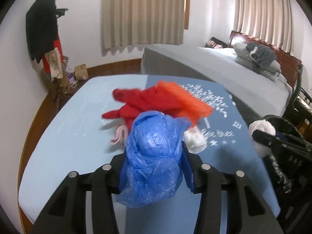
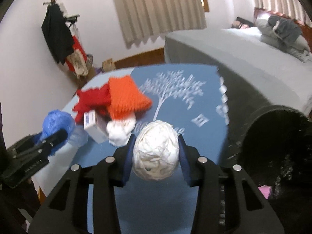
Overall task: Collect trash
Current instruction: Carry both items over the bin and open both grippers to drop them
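Note:
My left gripper [image 1: 154, 156] is shut on a crumpled blue plastic bag [image 1: 154, 156], held a little above the blue table. My right gripper [image 2: 156, 150] is shut on a ball of crumpled white paper [image 2: 156, 150], its blue pads pressing both sides. The right wrist view shows the left gripper [image 2: 56, 138] with the blue plastic bag [image 2: 56, 122] at the left. The left wrist view shows the white paper ball [image 1: 262, 134] in the right gripper [image 1: 263, 136] at the right edge. Another white wad [image 2: 120, 132] [image 1: 195, 140] lies on the table by a small white box [image 2: 93, 126].
Red and orange knitwear [image 2: 120, 97] [image 1: 156, 101] and a pink knit piece [image 1: 119, 136] lie on the blue table [image 2: 195, 107]. A black bin with a black liner [image 2: 276, 136] stands at the table's right. Behind are a bed [image 1: 224, 68], a coat rack [image 1: 42, 31] and curtains.

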